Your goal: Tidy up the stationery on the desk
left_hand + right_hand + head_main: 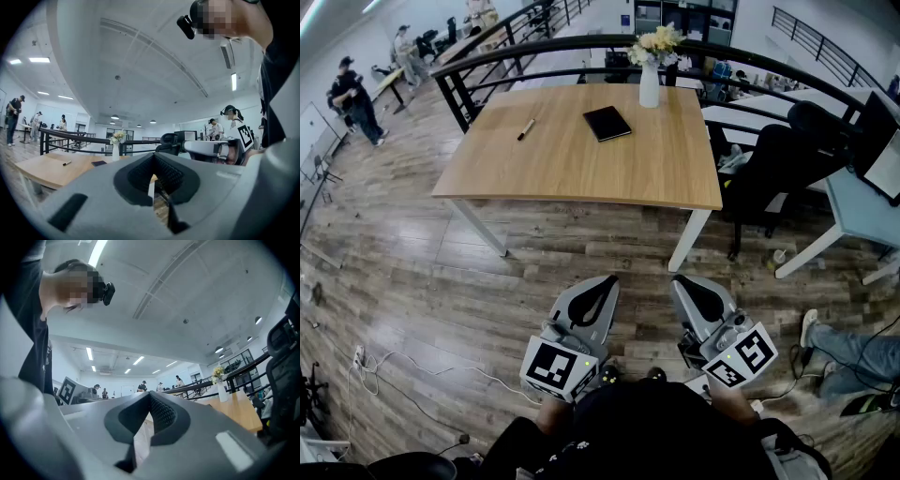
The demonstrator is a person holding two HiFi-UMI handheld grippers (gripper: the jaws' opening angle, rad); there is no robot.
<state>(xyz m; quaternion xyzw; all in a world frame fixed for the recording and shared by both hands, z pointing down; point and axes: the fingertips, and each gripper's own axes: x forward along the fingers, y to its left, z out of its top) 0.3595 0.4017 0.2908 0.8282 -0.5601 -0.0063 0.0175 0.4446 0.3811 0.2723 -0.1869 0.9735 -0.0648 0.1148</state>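
On the counter (581,159), a pen (526,129) lies far left, a notebook (607,123) right of it, a vase (649,84) at the far edge.

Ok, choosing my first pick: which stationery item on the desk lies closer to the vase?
The black notebook, lying flat close to the white vase; the pen lies further off, toward the left side of the desk.
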